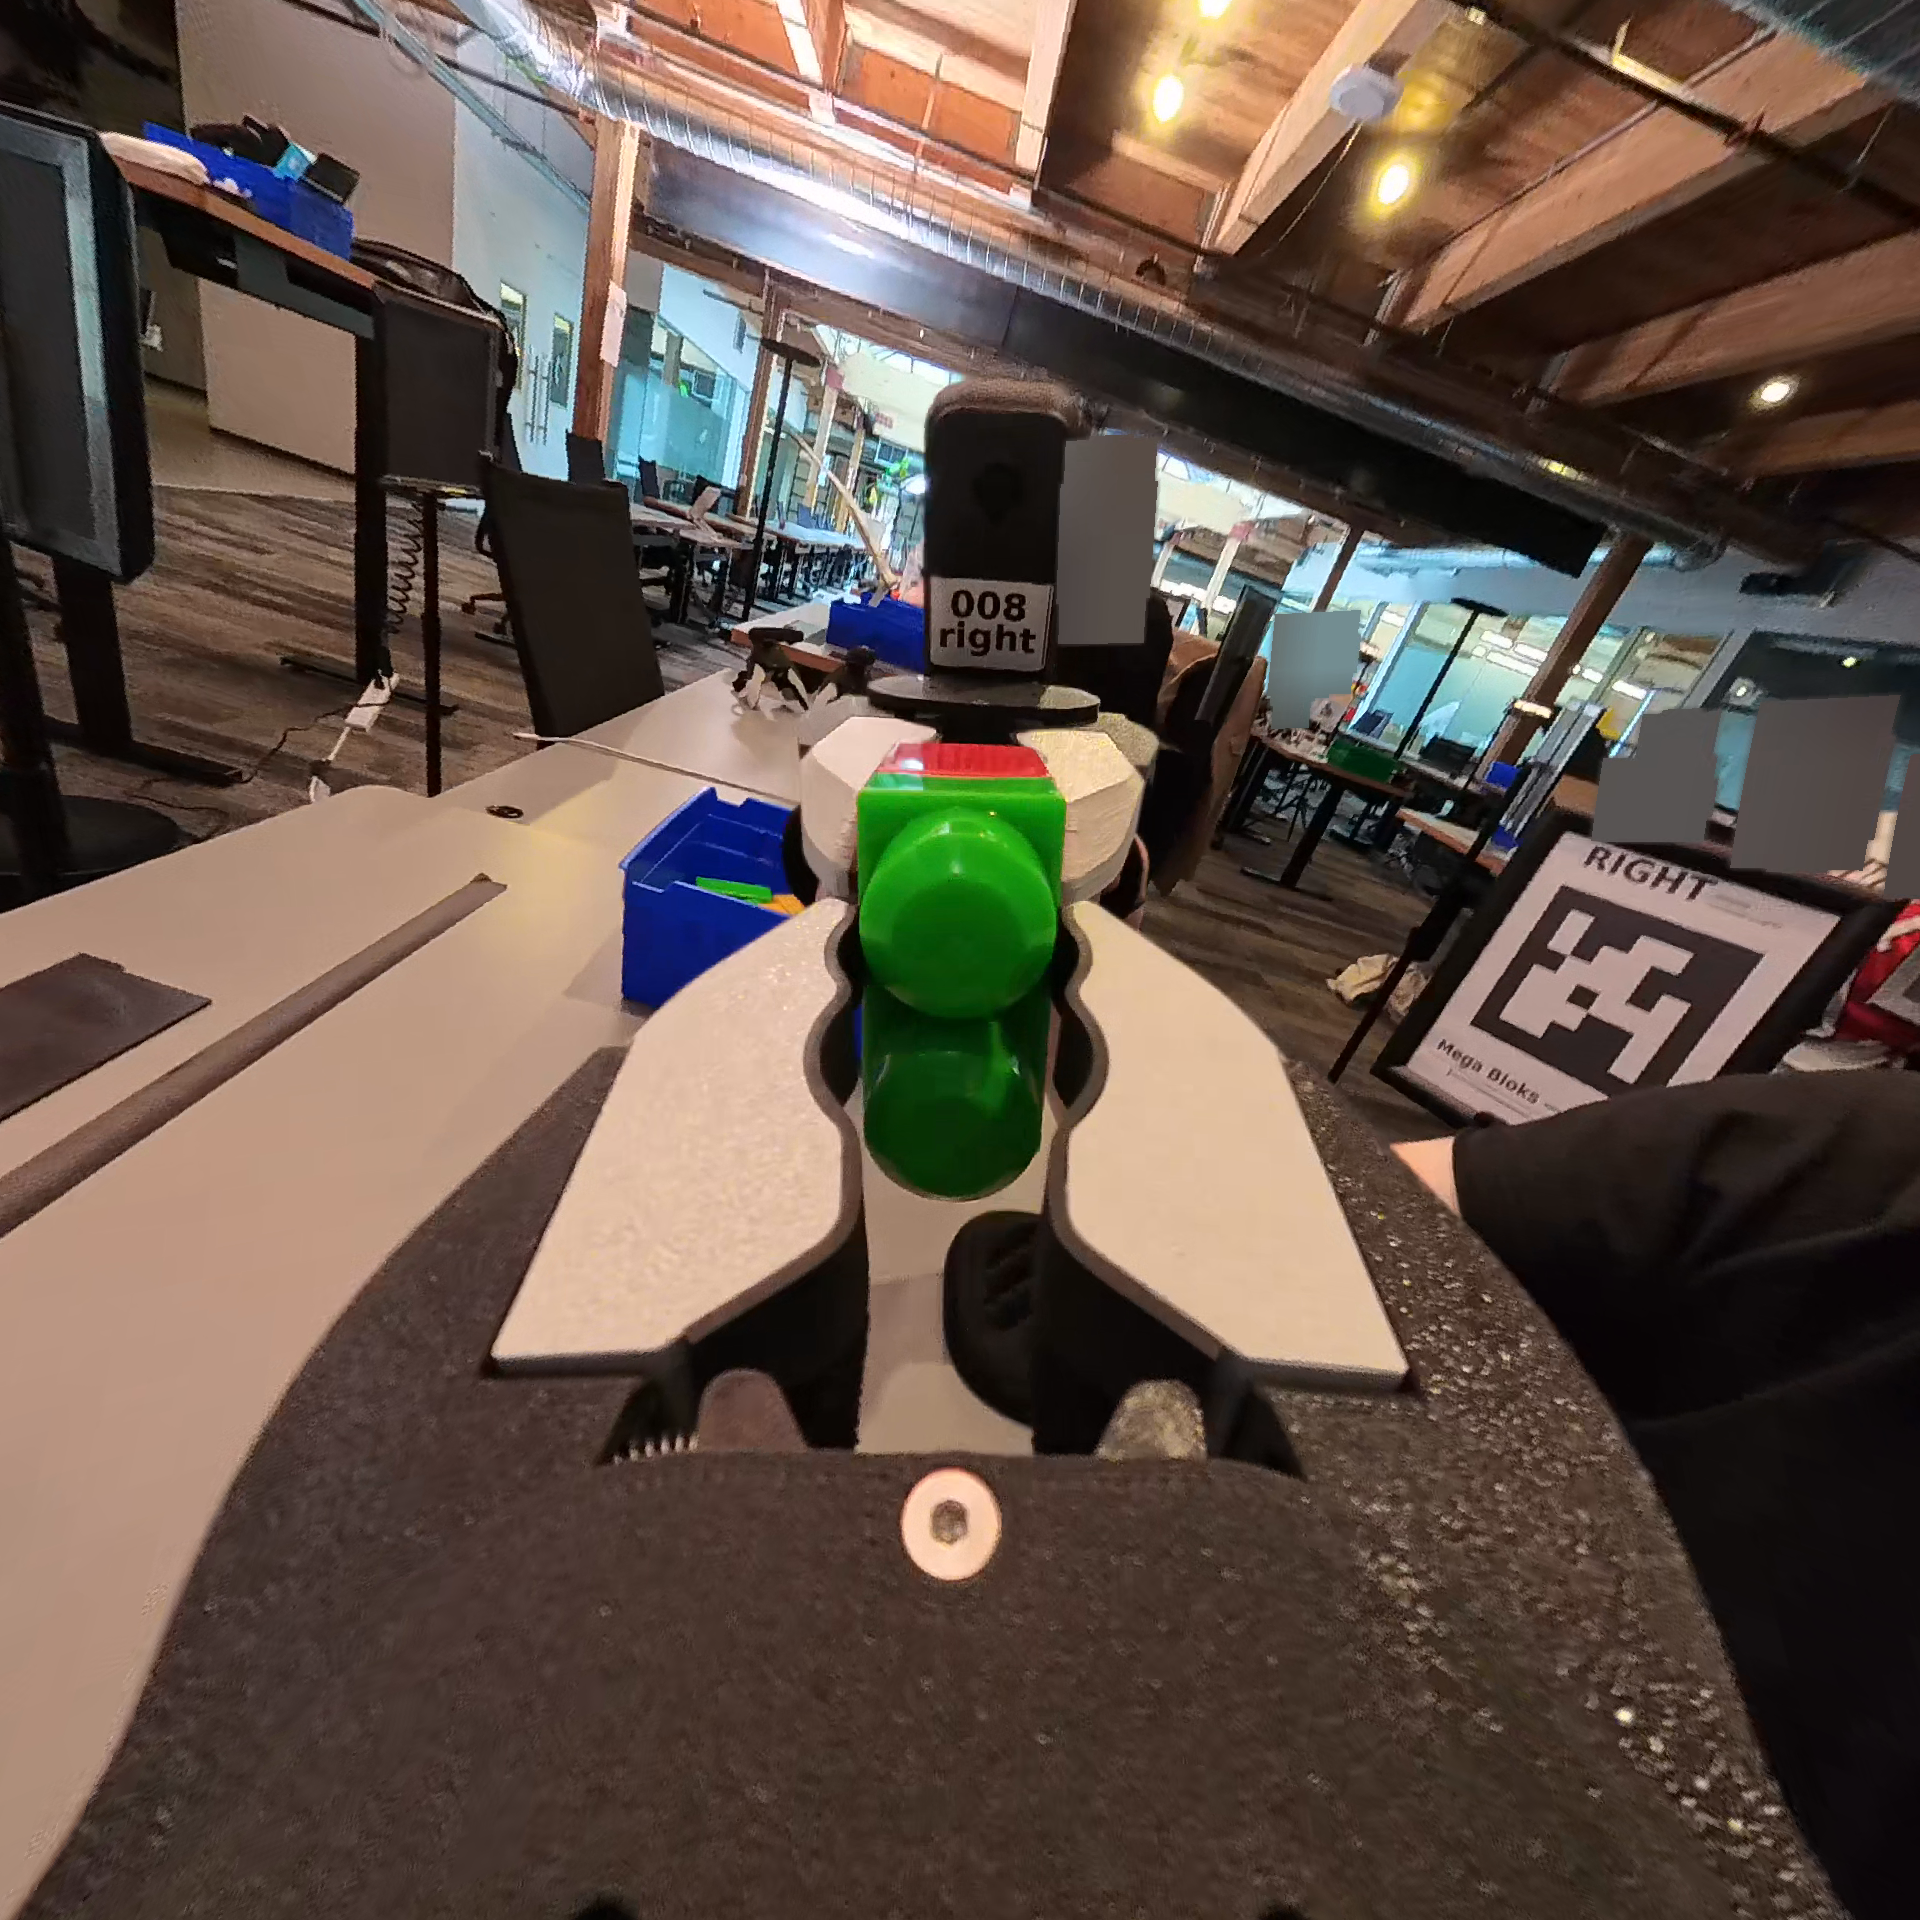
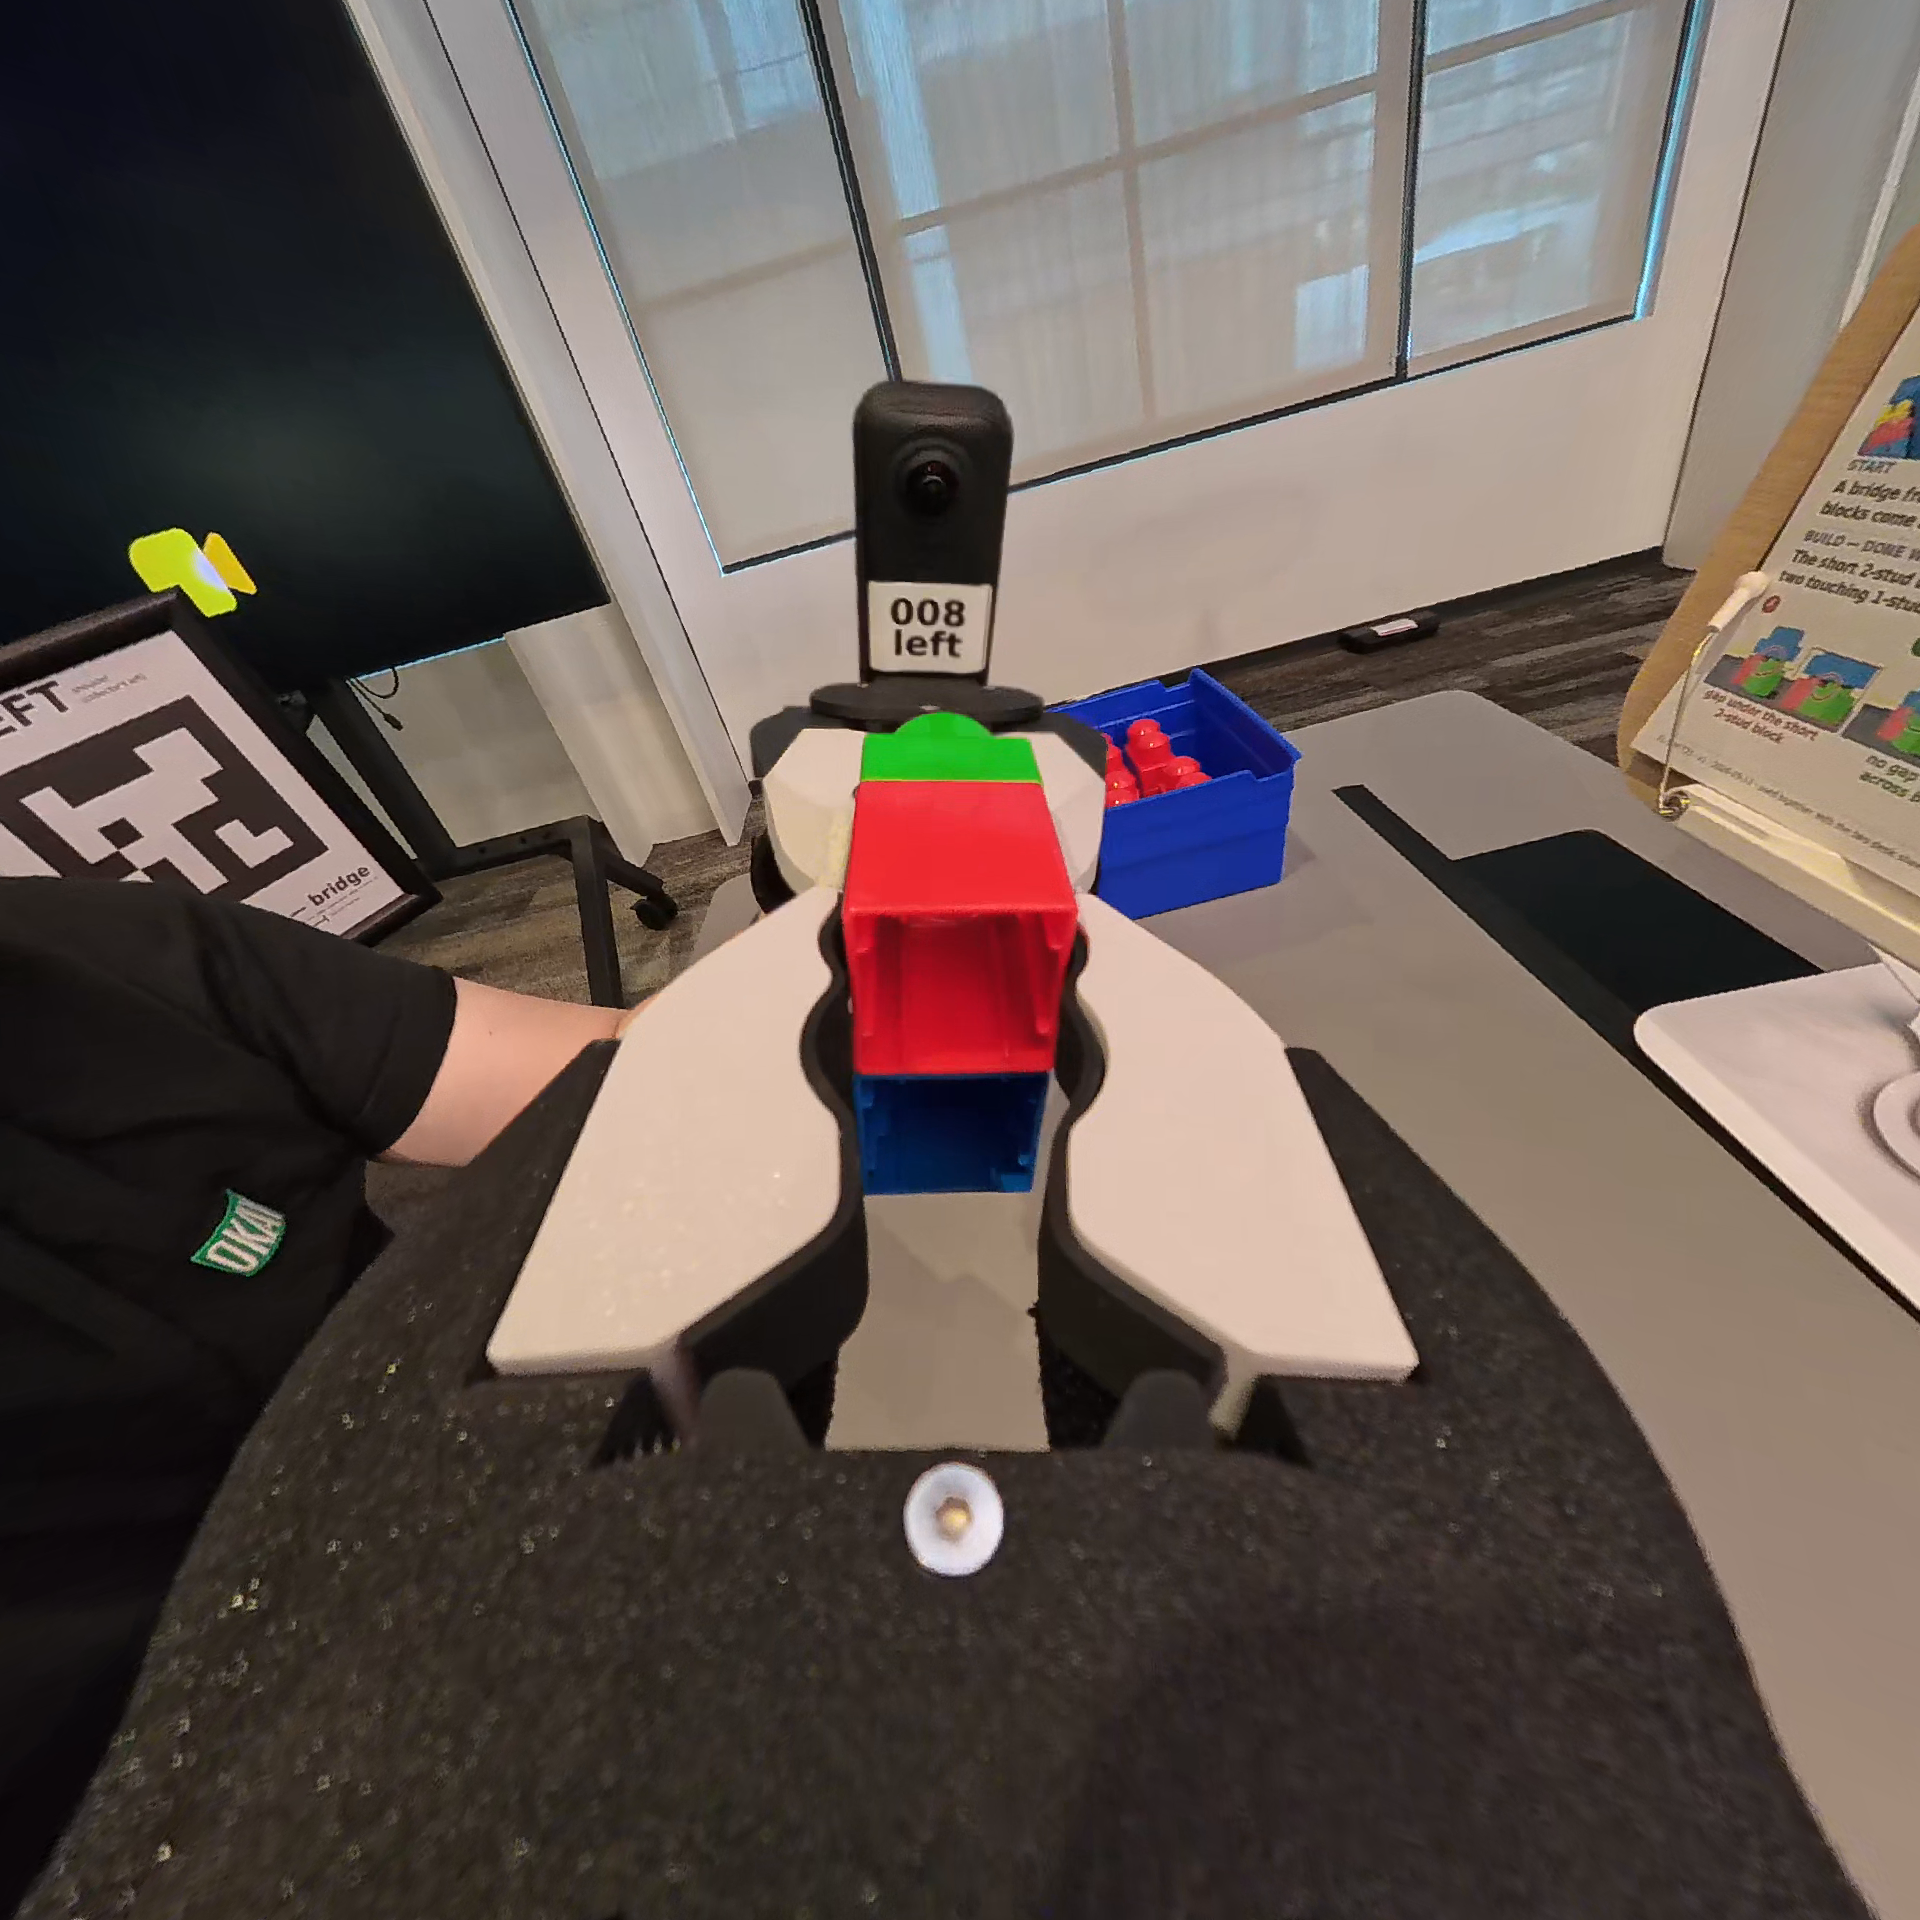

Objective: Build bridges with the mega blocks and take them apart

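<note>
The two grippers face each other over the grey table (image 1: 260,1091) and hold one joined stack. My left gripper (image 1: 956,935) is shut on a green two-stud block (image 1: 951,997), its studs pointing at the camera. A red block (image 1: 961,761) sits pressed on its far side, in front of the right gripper's white body. My right gripper (image 2: 956,935) is shut on that red block (image 2: 956,977) and a blue block (image 2: 951,1132) below it, their hollow undersides toward the camera. The green block (image 2: 951,758) shows beyond them.
A blue bin (image 1: 707,904) holding green and yellow pieces stands behind the left gripper's view of the stack. Another blue bin (image 2: 1195,821) holds red blocks. Marker signs (image 1: 1600,987) (image 2: 156,810) stand at the table ends. An instruction board (image 2: 1818,623) stands at right. A person's arm (image 2: 499,1070) is at left. The tips of both grippers are at nearly the same place.
</note>
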Motion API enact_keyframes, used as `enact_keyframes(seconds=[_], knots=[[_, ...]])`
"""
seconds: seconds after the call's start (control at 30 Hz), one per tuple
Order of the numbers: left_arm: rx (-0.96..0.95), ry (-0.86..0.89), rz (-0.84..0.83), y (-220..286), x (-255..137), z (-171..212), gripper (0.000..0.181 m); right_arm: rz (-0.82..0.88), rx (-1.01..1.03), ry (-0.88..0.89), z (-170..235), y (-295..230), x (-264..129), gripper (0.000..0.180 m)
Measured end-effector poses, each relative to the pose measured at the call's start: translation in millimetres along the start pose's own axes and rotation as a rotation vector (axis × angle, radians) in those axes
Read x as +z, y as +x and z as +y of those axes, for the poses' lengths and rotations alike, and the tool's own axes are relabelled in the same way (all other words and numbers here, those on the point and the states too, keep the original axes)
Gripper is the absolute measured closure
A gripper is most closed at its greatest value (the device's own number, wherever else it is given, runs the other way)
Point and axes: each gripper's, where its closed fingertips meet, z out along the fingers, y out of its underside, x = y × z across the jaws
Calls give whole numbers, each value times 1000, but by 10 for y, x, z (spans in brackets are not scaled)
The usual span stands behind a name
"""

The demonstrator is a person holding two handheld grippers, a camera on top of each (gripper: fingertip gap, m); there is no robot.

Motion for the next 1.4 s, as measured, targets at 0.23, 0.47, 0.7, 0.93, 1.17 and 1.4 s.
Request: enact_keyframes(seconds=[0.23, 0.47, 0.7, 0.93, 1.17, 1.4], knots=[[-89, 123, 0, -142, -148, -156, 146, 58, 31, 57, -100, 165, -226, 144], [1, 215, -60, -155, -657, -509, 146, 265, -12, 109, -298, 338, -1075, 144], [13, 162, -4, -5, -565, -464, 146, 1296, 256, -124, 754, 992, -3687, 144], [-13, 85, 19, -15, -402, -290, 146, 1343, 553, -242, 1846, 1383, -4190, 144], [-36, 74, 5, -54, -348, -242, 146, 1424, 299, -210, 1186, 1317, -4060, 113], [-69, 113, 5, -70, -330, -274, 146, 614, -245, 129, -459, 306, -1697, 118]])
